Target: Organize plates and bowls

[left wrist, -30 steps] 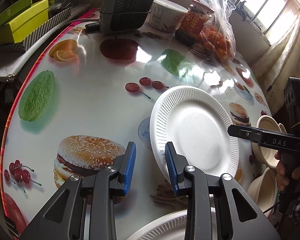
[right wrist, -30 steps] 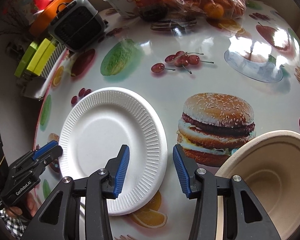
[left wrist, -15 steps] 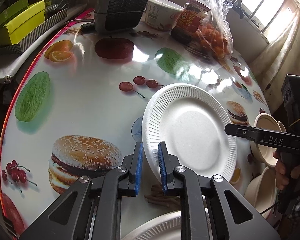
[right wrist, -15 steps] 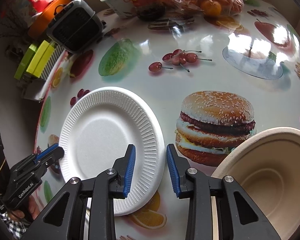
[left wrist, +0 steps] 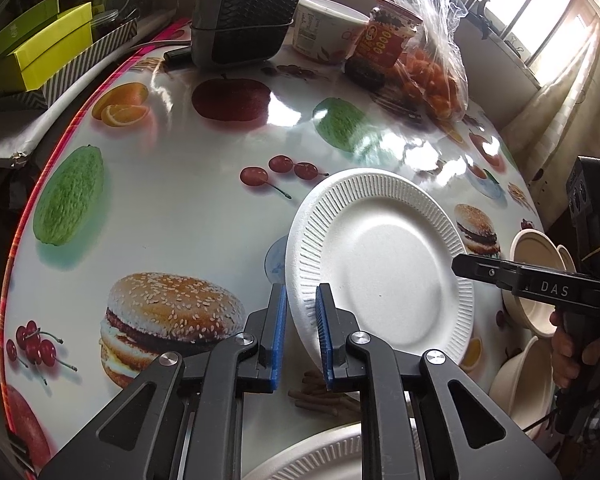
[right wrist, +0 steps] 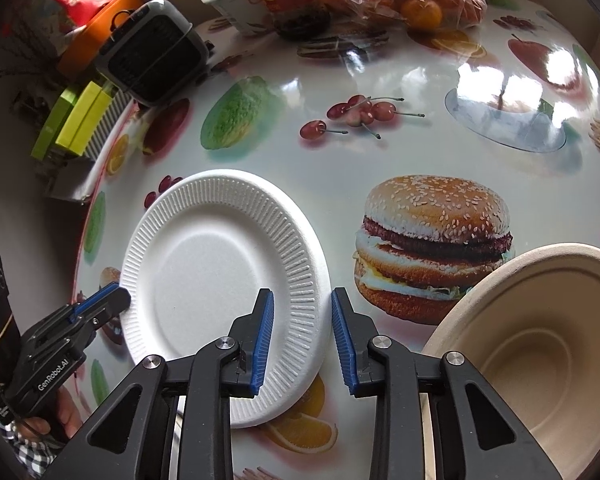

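A white ribbed paper plate [left wrist: 384,264] lies on the fruit-and-burger printed table; it also shows in the right wrist view [right wrist: 220,280]. My left gripper [left wrist: 301,332] is shut on the plate's near-left rim, which looks slightly raised. My right gripper [right wrist: 302,344] is open, its jaws astride the plate's opposite rim without touching it. Another white plate [left wrist: 320,456] sits under my left gripper at the table's near edge. Beige bowls [left wrist: 532,280] stand at the right; one fills the right wrist view's lower right [right wrist: 540,352].
At the back stand a black fan heater [left wrist: 244,12], a white tub [left wrist: 324,28], a red-labelled jar [left wrist: 388,40] and a bag of oranges [left wrist: 432,68]. Yellow-green boxes [left wrist: 40,52] lie off the table's left edge. Curtains and a window are at the right.
My left gripper closed from open onto the plate's rim. My right gripper narrowed half a second ago and has reopened; the plate has shifted only slightly.
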`<move>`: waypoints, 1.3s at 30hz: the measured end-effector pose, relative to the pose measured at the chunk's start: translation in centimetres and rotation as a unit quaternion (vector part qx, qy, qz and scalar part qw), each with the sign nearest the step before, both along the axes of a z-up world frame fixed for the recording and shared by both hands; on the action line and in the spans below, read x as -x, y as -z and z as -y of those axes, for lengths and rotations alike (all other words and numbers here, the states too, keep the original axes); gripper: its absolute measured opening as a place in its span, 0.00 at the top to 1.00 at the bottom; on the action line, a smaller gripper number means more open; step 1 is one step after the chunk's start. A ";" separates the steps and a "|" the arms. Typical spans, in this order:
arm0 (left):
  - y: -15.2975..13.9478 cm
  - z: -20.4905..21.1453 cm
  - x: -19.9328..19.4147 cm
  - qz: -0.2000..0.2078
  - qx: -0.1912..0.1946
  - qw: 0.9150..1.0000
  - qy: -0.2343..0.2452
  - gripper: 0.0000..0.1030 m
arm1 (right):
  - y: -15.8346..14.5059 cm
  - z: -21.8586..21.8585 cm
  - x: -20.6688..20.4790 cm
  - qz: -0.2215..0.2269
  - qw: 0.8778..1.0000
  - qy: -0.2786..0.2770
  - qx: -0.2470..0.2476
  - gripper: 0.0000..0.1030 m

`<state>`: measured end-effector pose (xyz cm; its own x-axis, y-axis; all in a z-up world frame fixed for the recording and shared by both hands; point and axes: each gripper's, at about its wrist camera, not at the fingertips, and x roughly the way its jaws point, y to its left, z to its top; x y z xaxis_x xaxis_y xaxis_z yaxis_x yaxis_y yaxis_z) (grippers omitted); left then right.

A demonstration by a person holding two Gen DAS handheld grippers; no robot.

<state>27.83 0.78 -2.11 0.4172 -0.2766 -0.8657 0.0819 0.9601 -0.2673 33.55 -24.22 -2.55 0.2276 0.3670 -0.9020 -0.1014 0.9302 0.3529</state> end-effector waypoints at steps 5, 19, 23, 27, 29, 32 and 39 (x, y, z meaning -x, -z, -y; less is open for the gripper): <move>-0.2 0.0 0.1 0.001 -0.001 1.000 -0.001 0.85 | -0.3 0.0 0.2 0.003 1.000 0.001 -0.004 0.72; -1.7 -0.7 1.1 0.016 0.004 1.000 -0.008 0.85 | -2.5 -0.2 1.5 0.024 1.000 -0.002 -0.017 0.72; -2.3 -1.0 1.8 0.021 0.005 1.000 -0.009 0.85 | -3.1 -0.4 2.1 0.029 0.999 -0.006 -0.018 0.72; -2.6 -1.2 2.4 0.025 0.005 1.000 -0.010 0.85 | -3.7 -0.7 2.9 0.034 0.999 -0.010 -0.017 0.72; -2.8 -1.3 2.7 0.026 0.005 1.000 -0.011 0.85 | -4.0 -0.8 3.3 0.036 0.999 -0.012 -0.018 0.72; -3.0 -1.5 3.2 0.028 0.006 1.000 -0.011 0.85 | -4.3 -1.0 3.9 0.038 0.999 -0.014 -0.019 0.72; -3.5 -2.1 4.5 0.034 0.009 0.999 -0.013 0.85 | -5.0 -1.5 5.7 0.043 0.999 -0.022 -0.022 0.72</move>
